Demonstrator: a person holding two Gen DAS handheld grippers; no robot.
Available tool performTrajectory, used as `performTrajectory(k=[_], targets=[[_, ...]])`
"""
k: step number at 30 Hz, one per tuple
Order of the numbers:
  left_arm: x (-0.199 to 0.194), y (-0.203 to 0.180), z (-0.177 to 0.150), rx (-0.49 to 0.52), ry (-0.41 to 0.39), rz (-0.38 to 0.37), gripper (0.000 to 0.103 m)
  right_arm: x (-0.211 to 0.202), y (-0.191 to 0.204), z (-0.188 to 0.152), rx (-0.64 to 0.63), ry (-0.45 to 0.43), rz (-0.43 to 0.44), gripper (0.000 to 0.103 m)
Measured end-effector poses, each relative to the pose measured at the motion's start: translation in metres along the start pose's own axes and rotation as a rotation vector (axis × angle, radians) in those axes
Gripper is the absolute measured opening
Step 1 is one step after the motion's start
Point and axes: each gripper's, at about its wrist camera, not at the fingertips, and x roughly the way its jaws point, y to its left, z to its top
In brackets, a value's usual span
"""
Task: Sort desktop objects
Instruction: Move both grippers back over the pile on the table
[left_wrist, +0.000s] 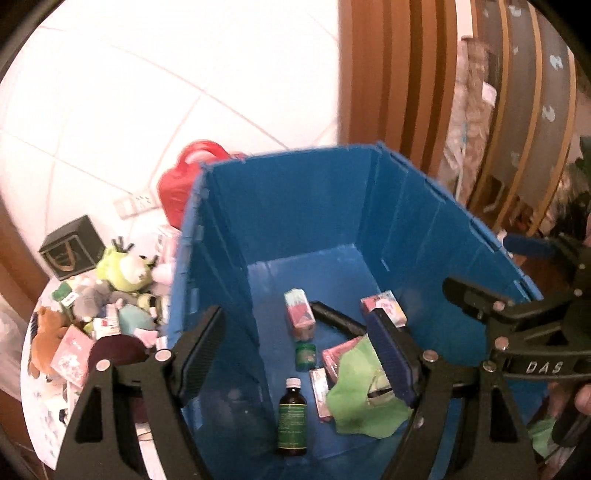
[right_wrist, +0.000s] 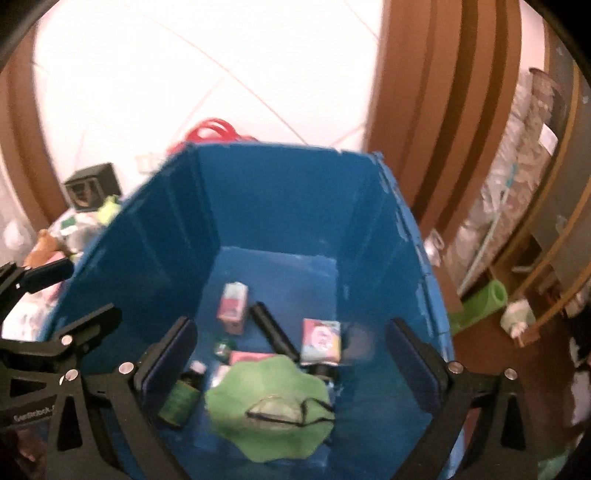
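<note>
A: Where's the bottle (left_wrist: 292, 421)?
B: Flat on the bin (left_wrist: 295, 206) floor, long axis toward the far wall, cap leading; green cloth (right_wrist: 267, 400) just right.
A: Tools?
B: Left tool (left_wrist: 295, 360) released, empty; right tool (right_wrist: 291, 363) spread wide, empty.

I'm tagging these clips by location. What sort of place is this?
Probably a room in a home: white tiled wall, wooden door frame, and a table heaped with plush toys beside a blue plastic storage crate.

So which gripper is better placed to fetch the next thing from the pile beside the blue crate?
Probably left. The left gripper sits open nearest the pile of toys; the right gripper hangs open above the blue crate.
</note>
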Motion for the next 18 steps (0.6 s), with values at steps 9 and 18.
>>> performTrajectory(k=[9, 18], targets=[[-0.043, 0.054, -0.036, -0.122, -0.064, 0.130, 0.081, -0.019, 0.048, -0.020, -0.072, -0.078, 0.070, 0.103], [-0.081, 0.145, -0.089, -0.230, -0.121, 0.198, 0.082, -0.045, 0.118, -0.027, -0.125, -0.123, 0.125, 0.103]])
